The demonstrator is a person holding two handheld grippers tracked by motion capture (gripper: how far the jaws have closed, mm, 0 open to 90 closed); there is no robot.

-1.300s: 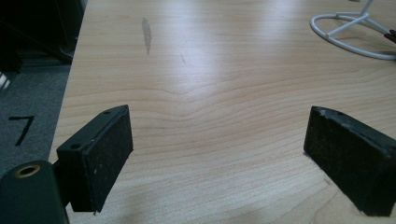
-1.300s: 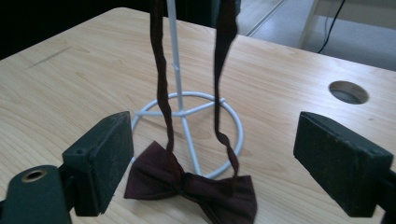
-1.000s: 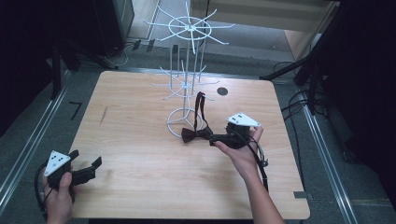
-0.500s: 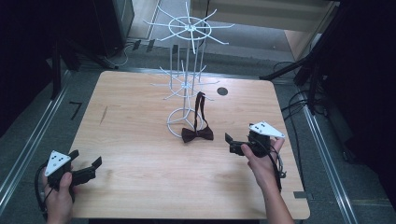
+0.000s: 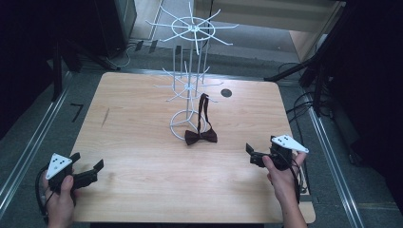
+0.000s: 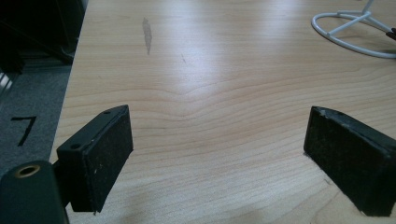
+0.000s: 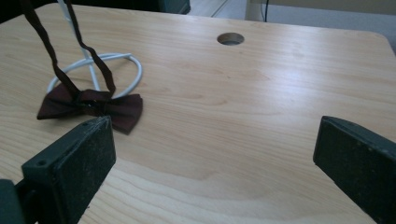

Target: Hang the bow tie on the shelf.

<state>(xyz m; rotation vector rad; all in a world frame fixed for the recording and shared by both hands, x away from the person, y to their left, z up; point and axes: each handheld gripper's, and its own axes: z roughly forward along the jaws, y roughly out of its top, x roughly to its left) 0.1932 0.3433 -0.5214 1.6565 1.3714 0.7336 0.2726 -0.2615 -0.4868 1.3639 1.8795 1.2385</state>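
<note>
Pale wood-grain surface (image 5: 142, 142), rounded corners, a round cable hole (image 5: 226, 93) toward the far right and a dark smear (image 5: 105, 117) at left. Grey floor surrounds it, with metal rails, trailing cables and a "7" marked at left.

White wire rack (image 5: 190, 76) stands mid-surface on a ring base. Dark brown bow tie (image 5: 200, 137) lies against the near side of that ring, its strap rising to a rack arm.

Left gripper (image 5: 88, 175) sits at the near left corner, fingers spread wide, holding nothing. Right gripper (image 5: 253, 155) sits near right, well apart from the bow tie, fingers likewise wide and empty.

Right gripper view shows the strap's two strands; left gripper view shows the smear and part of the ring.
</note>
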